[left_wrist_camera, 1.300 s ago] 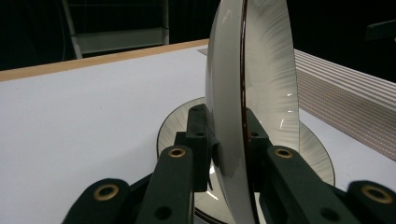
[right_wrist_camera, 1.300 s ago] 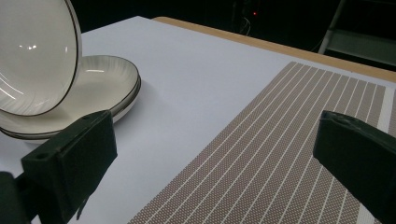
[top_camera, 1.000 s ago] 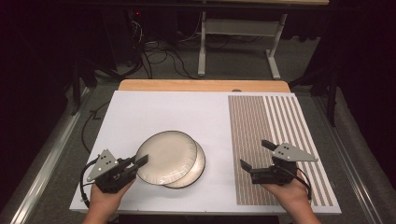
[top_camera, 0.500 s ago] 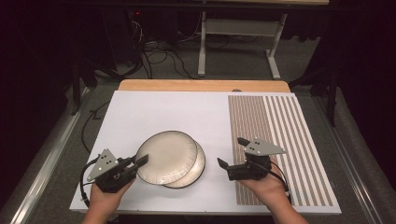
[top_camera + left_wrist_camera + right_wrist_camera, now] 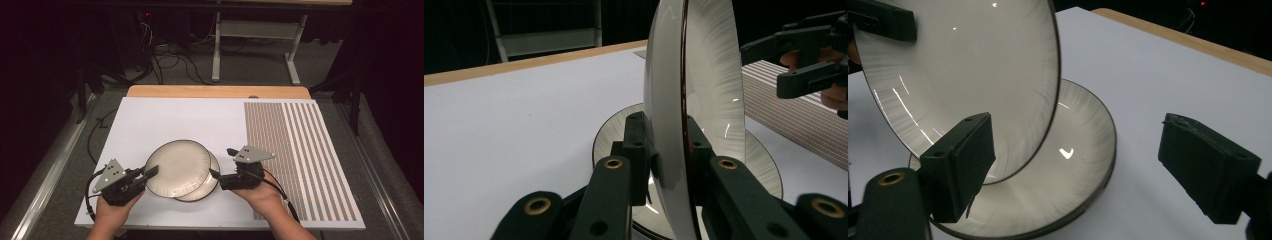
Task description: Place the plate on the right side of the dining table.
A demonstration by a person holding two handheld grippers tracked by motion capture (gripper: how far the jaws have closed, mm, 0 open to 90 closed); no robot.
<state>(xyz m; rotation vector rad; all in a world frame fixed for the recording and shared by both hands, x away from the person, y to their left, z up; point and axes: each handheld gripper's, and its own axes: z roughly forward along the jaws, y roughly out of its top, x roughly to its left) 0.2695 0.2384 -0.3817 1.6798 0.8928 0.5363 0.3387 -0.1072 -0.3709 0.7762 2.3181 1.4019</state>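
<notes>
The left gripper (image 5: 150, 174) is pinched tight on the left rim of the top plate (image 5: 177, 167), tipping it up off the bottom plate (image 5: 210, 185), and the right gripper (image 5: 215, 175), jaws wide open and empty, sits just beside the plates' right edge.
</notes>
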